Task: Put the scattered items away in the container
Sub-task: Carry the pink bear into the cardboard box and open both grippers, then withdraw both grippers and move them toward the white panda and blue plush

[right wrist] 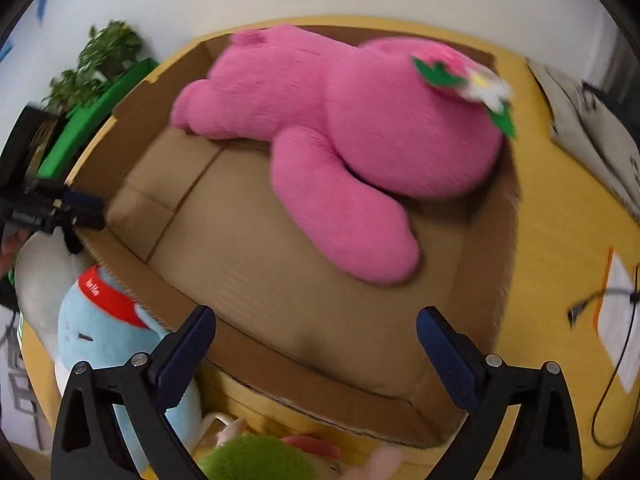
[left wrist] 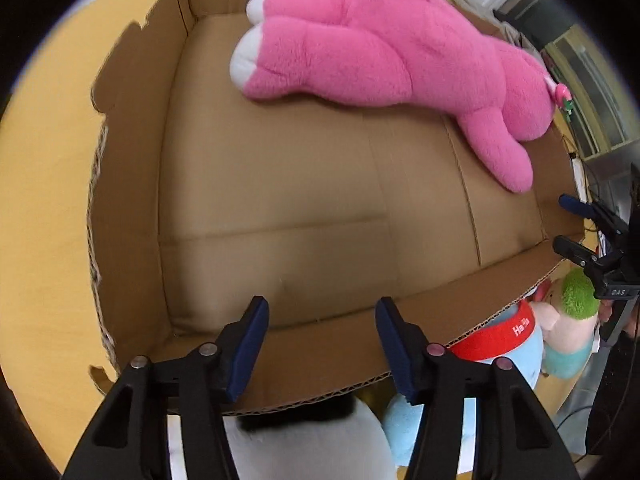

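1. The cardboard box (left wrist: pixel 280 184) fills most of the left wrist view: shallow, brown, with ragged, torn rim edges. It sits on a yellow worktop (left wrist: pixel 44 208) that shows at the left of that frame.
2. The pink plush toy (left wrist: pixel 384 52) lies stretched inside the box along its far side, across the upper part of both frames. It has white foot tips at upper centre of the left wrist view. In the right wrist view a strawberry-and-flower decoration (right wrist: pixel 464 76) sits on its head at upper right, and one pink arm reaches toward the frame's centre.
3. The light blue plush (right wrist: pixel 92 336), wearing a red band with white lettering, lies outside the box against its near wall, at lower left in the right wrist view.
4. A white plush (left wrist: pixel 304 444) sits outside the box, under the left hand-held gripper (left wrist: pixel 320 344) at the bottom of the left wrist view.
5. A green-haired pale pink plush (left wrist: pixel 572 312) lies beside the blue one, at right in the left wrist view.
6. Both grippers stand spread and empty: the left one over the box's near wall, the right hand-held gripper (right wrist: pixel 316 344) over the box's near corner.
7. A leafy plant (right wrist: pixel 96 68) stands at upper left of the right wrist view; papers and a cable lie at its right edge.
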A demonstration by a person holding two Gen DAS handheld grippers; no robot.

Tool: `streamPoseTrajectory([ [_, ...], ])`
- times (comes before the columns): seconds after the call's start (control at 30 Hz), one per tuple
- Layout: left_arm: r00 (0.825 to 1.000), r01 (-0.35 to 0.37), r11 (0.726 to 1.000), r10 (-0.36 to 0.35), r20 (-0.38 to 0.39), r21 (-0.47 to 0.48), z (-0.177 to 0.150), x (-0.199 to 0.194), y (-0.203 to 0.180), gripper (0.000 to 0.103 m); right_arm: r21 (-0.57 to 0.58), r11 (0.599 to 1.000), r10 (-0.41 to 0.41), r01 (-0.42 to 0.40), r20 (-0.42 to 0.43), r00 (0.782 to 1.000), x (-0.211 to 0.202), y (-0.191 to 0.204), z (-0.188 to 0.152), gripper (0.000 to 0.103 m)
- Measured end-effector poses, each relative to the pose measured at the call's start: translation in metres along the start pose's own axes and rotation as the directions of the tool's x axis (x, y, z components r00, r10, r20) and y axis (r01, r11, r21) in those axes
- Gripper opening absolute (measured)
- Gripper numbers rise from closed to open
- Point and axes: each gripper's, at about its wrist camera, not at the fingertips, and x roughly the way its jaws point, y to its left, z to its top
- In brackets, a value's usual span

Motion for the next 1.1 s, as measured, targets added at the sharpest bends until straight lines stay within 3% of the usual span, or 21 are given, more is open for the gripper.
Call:
streamPoseTrajectory([
  [0.17, 1.000, 0.008, 1.000, -0.008, 0.025, 0.010, -0.026, 0.000, -0.010, 0.054, -0.044, 0.997, -0.057, 0.057, 0.009, 0.998, -0.015, 0.003, -0.019, 0.099],
  [0.23, 0.995, -0.053, 0.999, 0.052, 0.090, 0.003, -0.033, -0.010, -0.014, 0.054, -0.047, 0.993, -0.106, 0.109, 0.057, 0.993, -0.031, 0.007, -0.024, 0.100],
  [0.27, 0.985, -0.098, 0.995, 0.097, 0.140, 0.002, -0.037, -0.020, -0.019, 0.054, -0.040, 0.989, -0.139, 0.144, 0.099, 0.985, -0.042, 0.011, -0.026, 0.101],
  [0.33, 0.949, -0.180, 0.984, 0.173, 0.264, 0.000, -0.044, -0.046, -0.032, 0.055, 0.007, 0.979, -0.198, 0.201, 0.223, 0.955, -0.078, 0.017, -0.032, 0.103],
  [0.37, 0.920, -0.214, 0.977, 0.201, 0.335, 0.000, -0.052, -0.062, -0.042, 0.055, 0.036, 0.979, -0.204, 0.203, 0.291, 0.935, -0.101, 0.021, -0.037, 0.103],
  [0.43, 0.849, -0.259, 0.966, 0.225, 0.478, 0.005, -0.070, -0.094, -0.065, 0.068, 0.081, 0.981, -0.196, 0.179, 0.400, 0.895, -0.137, 0.032, -0.049, 0.103],
  [0.47, 0.806, -0.272, 0.962, 0.228, 0.546, -0.001, -0.081, -0.107, -0.079, 0.083, 0.104, 0.980, -0.197, 0.167, 0.450, 0.871, -0.153, 0.039, -0.057, 0.103],
  [0.5, 0.757, -0.280, 0.960, 0.229, 0.613, -0.012, -0.095, -0.120, -0.091, 0.086, 0.125, 0.979, -0.202, 0.161, 0.487, 0.850, -0.165, 0.047, -0.066, 0.103],
  [0.6, 0.645, -0.276, 0.961, 0.204, 0.737, -0.024, -0.131, -0.143, -0.119, 0.086, 0.185, 0.971, -0.228, 0.150, 0.541, 0.810, -0.178, 0.068, -0.082, 0.103],
  [0.63, 0.623, -0.272, 0.962, 0.196, 0.757, -0.026, -0.137, -0.145, -0.130, 0.086, 0.204, 0.968, -0.235, 0.144, 0.548, 0.803, -0.179, 0.074, -0.087, 0.103],
  [0.7, 0.598, -0.253, 0.967, 0.175, 0.782, -0.023, -0.149, -0.144, -0.148, 0.086, 0.228, 0.964, -0.243, 0.137, 0.549, 0.800, -0.176, 0.083, -0.093, 0.103],
  [0.77, 0.589, -0.221, 0.975, 0.152, 0.794, -0.023, -0.157, -0.141, -0.161, 0.086, 0.218, 0.960, -0.270, 0.177, 0.541, 0.797, -0.173, 0.095, -0.098, 0.103],
  [0.93, 0.639, -0.150, 0.989, 0.097, 0.763, 0.000, -0.170, -0.135, -0.170, 0.086, 0.190, 0.949, -0.315, 0.251, 0.546, 0.776, -0.182, 0.113, -0.112, 0.103],
  [1.1, 0.654, -0.136, 0.991, 0.100, 0.750, -0.014, -0.181, -0.123, -0.175, 0.085, 0.175, 0.947, -0.321, 0.270, 0.541, 0.777, -0.187, 0.121, -0.121, 0.103],
])
